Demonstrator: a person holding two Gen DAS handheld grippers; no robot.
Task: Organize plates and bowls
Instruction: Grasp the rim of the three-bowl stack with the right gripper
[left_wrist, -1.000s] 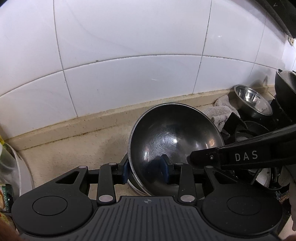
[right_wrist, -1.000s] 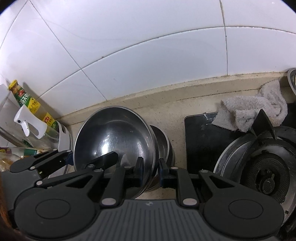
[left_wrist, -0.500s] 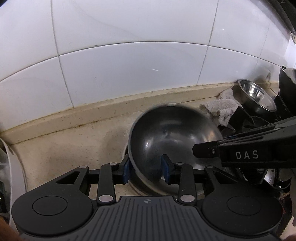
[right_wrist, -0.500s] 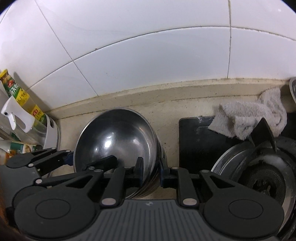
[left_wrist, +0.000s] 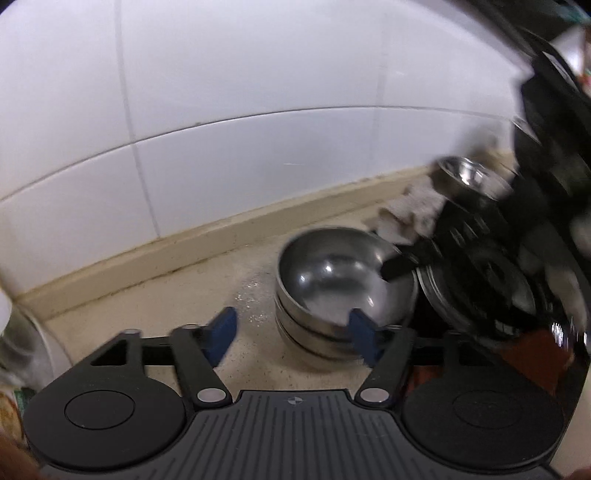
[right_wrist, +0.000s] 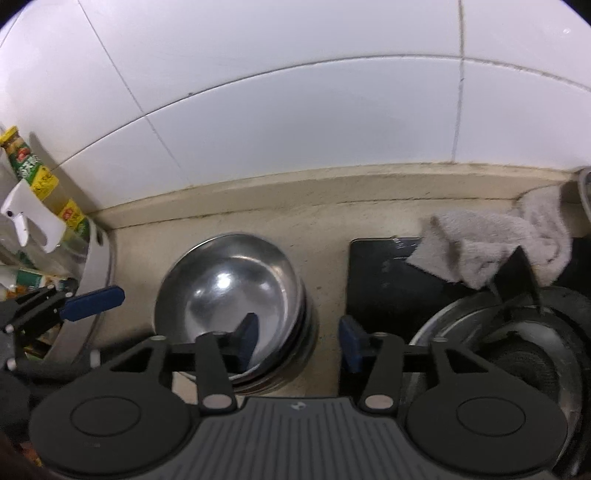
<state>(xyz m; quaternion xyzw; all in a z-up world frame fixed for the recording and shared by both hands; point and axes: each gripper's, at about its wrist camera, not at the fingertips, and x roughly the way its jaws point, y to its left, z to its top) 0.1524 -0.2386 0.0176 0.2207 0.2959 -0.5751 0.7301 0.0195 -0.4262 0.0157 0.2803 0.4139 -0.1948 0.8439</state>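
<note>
A stack of steel bowls (left_wrist: 341, 291) sits on the beige counter by the tiled wall; it also shows in the right wrist view (right_wrist: 236, 306). My left gripper (left_wrist: 293, 334) is open and empty, its jaws wide, just in front of the stack. My right gripper (right_wrist: 299, 341) is open and empty, its jaws straddling the stack's right rim. The left gripper's blue fingertip (right_wrist: 94, 302) shows to the left of the stack in the right wrist view. Another steel bowl (left_wrist: 465, 177) stands far right by the wall.
A black gas stove (right_wrist: 517, 332) with a burner lies right of the stack, a grey towel (right_wrist: 491, 236) on its back corner. Bottles and a white spray bottle (right_wrist: 29, 218) stand at the left. A dark pan (left_wrist: 554, 147) looms at the right.
Both grippers held the top bowl tilted; it came down onto the stack. Both grippers have opened and let go, and the left one has pulled back.
</note>
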